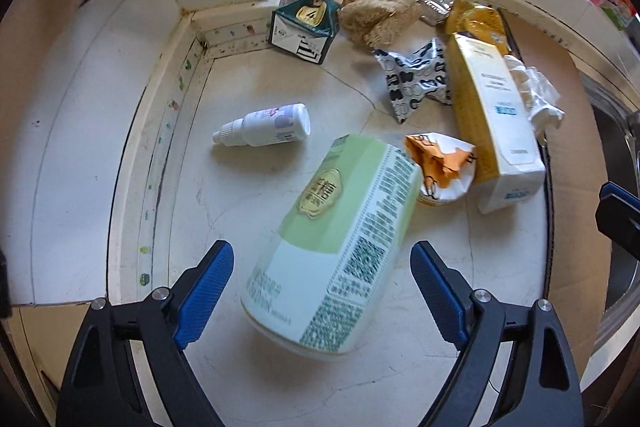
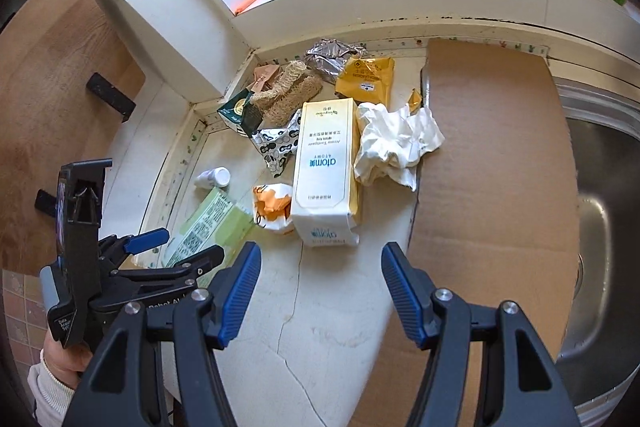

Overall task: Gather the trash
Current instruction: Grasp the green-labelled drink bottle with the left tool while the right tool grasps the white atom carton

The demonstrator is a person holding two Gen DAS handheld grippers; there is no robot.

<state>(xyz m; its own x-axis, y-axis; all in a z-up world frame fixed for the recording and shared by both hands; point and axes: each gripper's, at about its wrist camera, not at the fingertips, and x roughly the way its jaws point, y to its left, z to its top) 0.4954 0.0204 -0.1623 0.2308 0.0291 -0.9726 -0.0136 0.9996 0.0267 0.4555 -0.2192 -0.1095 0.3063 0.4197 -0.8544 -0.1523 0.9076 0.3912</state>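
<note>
Green-labelled bottle (image 1: 332, 247) lying between wide left gripper (image 1: 322, 291) jaws, untouched; right gripper (image 2: 320, 291) jaws wide, empty.

Each gripper, left (image 1: 322, 285) and right (image 2: 320, 287), is black plastic with ribbed blue pads on its fingers (image 1: 208, 291), silver screws behind them, white lettering on the left body, and a pale knit sleeve (image 2: 50, 393) below.

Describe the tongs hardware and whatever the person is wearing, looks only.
Both tongs, left and right, have black angular plastic arms with silver pivot bolts and ribbed blue finger pads. From the right wrist view, the left unit's black body bears partly readable white lettering. The hand holding it shows a cream knit sleeve cuff.
</note>
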